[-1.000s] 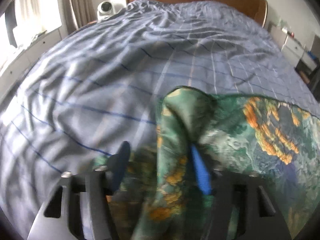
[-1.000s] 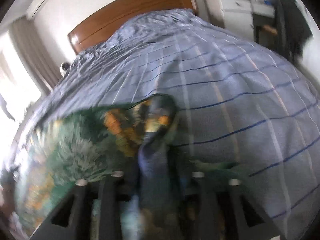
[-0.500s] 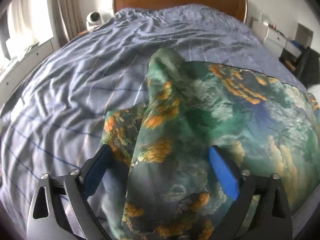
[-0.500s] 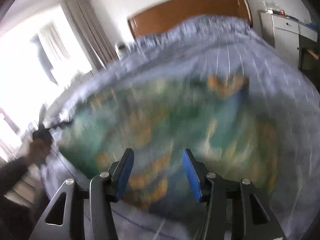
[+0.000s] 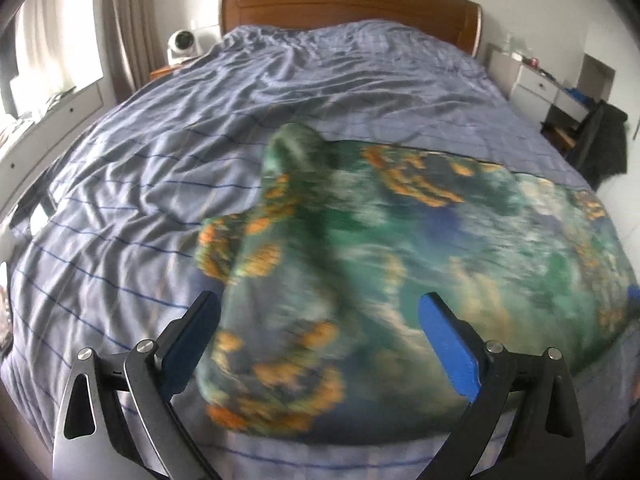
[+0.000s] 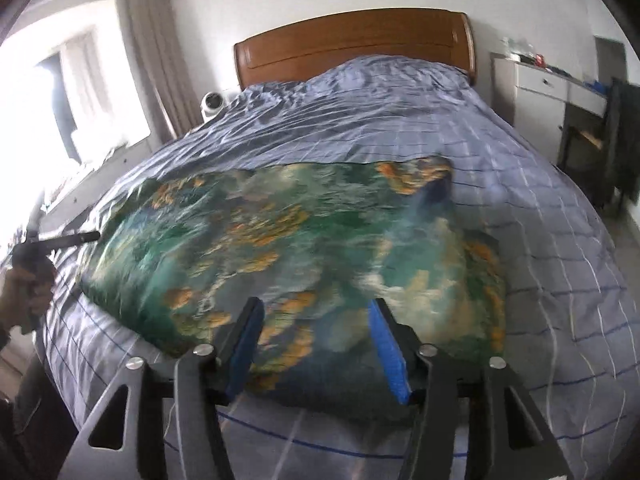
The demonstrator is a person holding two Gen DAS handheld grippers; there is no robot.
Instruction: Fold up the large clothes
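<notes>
A large green garment with orange and white print (image 5: 400, 264) lies spread on the blue striped bed (image 5: 160, 168), blurred by motion. It also shows in the right wrist view (image 6: 288, 248). A raised fold stands at its far left corner (image 5: 296, 148). My left gripper (image 5: 316, 316) is open above the garment's near left part, holding nothing. My right gripper (image 6: 316, 320) is open above the garment's near edge, holding nothing. The left gripper and the hand holding it (image 6: 36, 264) show at the left edge of the right wrist view.
A wooden headboard (image 5: 348, 4) stands at the far end of the bed. A white round device (image 5: 182, 42) sits on a nightstand at the far left. White drawers (image 5: 536, 88) and a chair with dark clothes (image 5: 600, 140) stand to the right. A window is on the left.
Both grippers let go of the garment's corners and opened. They pulled back and rose. The garment dropped and now lies spread flat on the bed.
</notes>
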